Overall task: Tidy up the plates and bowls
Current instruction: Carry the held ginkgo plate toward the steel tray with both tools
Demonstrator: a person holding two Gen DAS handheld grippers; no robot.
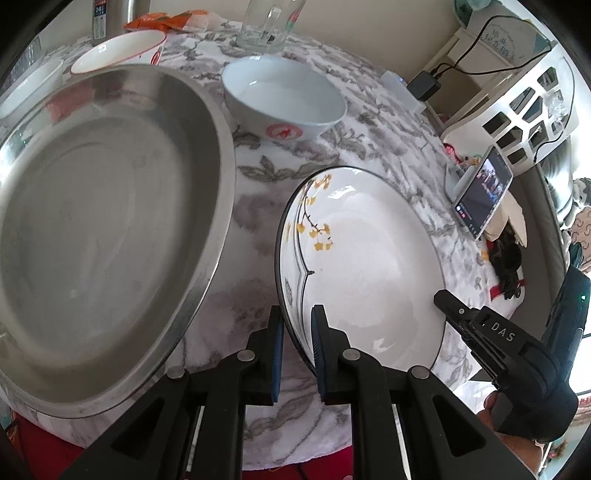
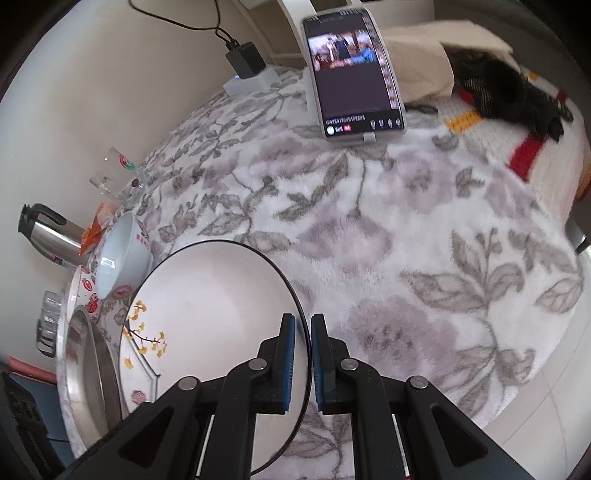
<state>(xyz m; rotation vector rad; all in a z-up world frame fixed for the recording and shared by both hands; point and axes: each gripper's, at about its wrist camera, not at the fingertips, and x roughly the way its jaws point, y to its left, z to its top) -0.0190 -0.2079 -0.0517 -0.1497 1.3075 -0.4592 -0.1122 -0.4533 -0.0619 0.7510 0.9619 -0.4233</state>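
A white plate [image 1: 369,254] with a black rim and yellow flowers lies on the flowered cloth. My left gripper [image 1: 297,325] is shut on its near left rim. My right gripper [image 2: 303,332] is shut on the opposite rim of the same white plate [image 2: 214,302]; the right gripper [image 1: 443,297] shows at the plate's right edge in the left wrist view. A large steel plate [image 1: 103,229] rests just left of it, also seen as a steel plate [image 2: 88,373] in the right wrist view. A white bowl [image 1: 282,98] with a red mark stands behind the plates.
Two more white bowls [image 1: 122,51] sit at the back left, near a glass [image 1: 266,26] and a steel flask [image 2: 51,232]. A phone [image 2: 354,74] on a stand, a charger [image 2: 243,59] and dark cloth [image 2: 509,92] lie to the right. A white basket [image 1: 524,110] stands beyond.
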